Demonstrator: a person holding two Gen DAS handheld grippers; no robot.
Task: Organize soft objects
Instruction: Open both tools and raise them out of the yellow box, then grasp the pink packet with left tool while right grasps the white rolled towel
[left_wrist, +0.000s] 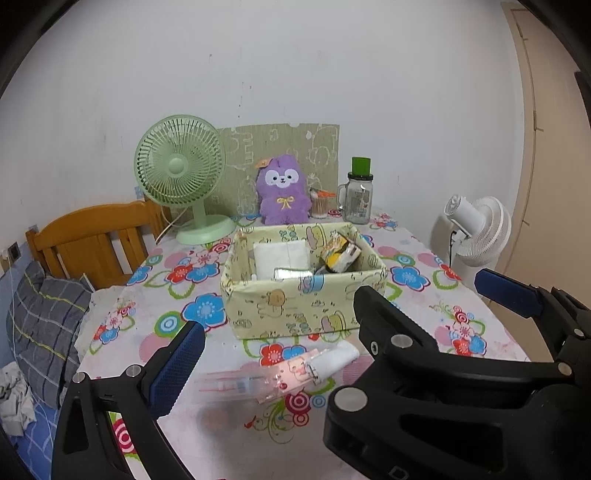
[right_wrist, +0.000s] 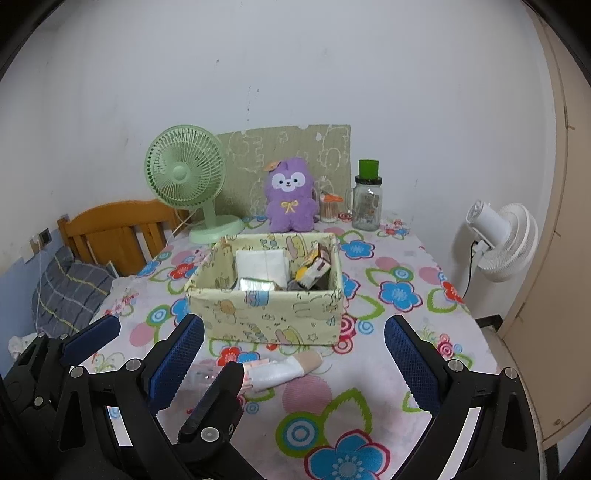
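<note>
Socks (right_wrist: 284, 369) lie just before box (right_wrist: 273, 314), between both gaping, empty tools.

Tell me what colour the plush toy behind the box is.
Purple, with a white face and yellow bow; the plush toy shows best in the right wrist view.

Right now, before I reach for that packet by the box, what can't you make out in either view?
- Packet: left wrist view blurs its near end; in the right wrist view the left gripper covers it.
- Box contents: the front wall hides the lower items in both views.
- Jar label: too small to read.
- Right gripper: open; nothing between its fingers.
</note>
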